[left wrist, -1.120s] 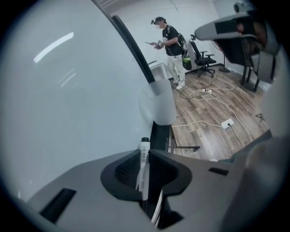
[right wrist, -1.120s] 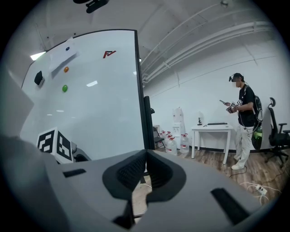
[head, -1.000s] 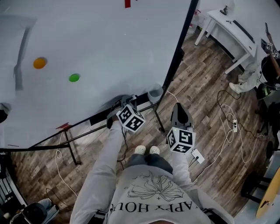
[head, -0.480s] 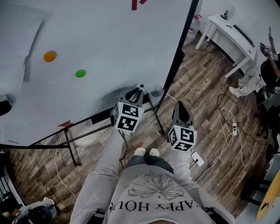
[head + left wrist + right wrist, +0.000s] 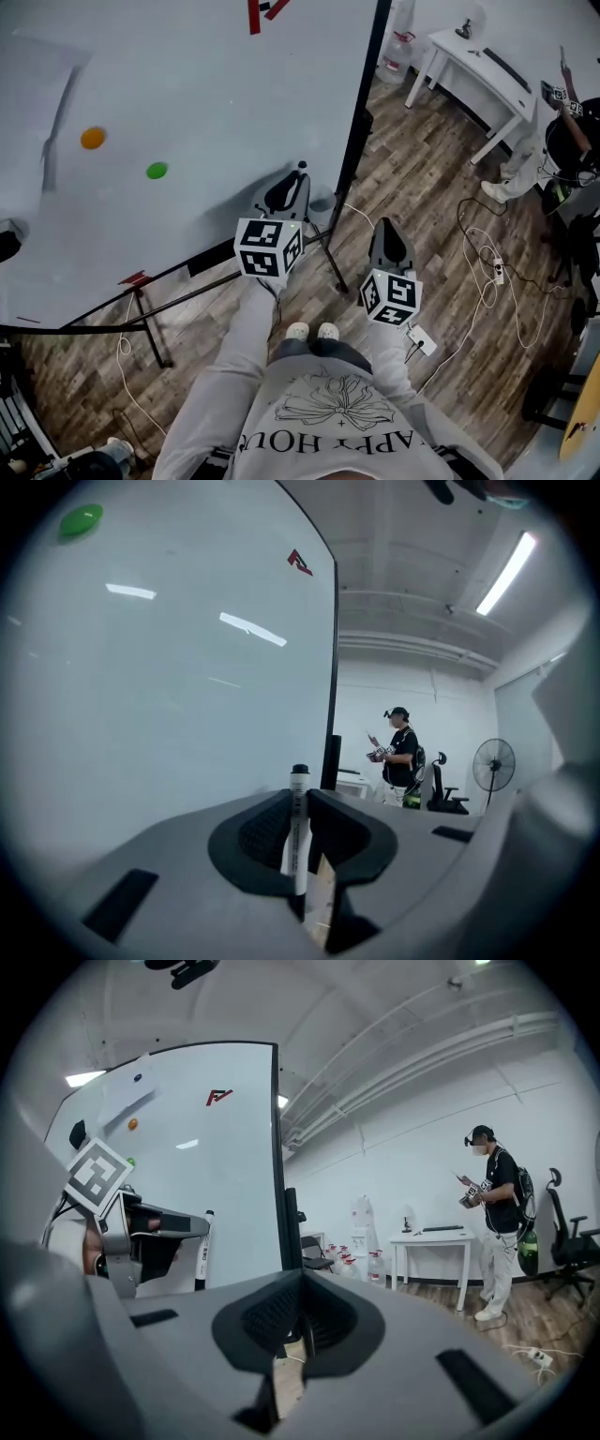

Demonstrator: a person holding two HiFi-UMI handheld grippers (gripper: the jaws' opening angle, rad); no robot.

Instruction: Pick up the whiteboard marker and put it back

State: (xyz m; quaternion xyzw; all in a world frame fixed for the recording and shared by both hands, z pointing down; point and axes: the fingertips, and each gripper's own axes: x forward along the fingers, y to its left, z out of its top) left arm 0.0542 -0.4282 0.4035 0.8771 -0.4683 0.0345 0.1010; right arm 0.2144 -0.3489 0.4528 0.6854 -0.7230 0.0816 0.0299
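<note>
Pinching upright whiteboard marker, left claw

White whiteboard marker (black cap on top), upright in the left gripper

Black-capped white marker; green magnet

The right gripper had its jaws closed, empty. The left gripper gripped the whiteboard marker upright before the whiteboard. A person stood near a white table.
</note>
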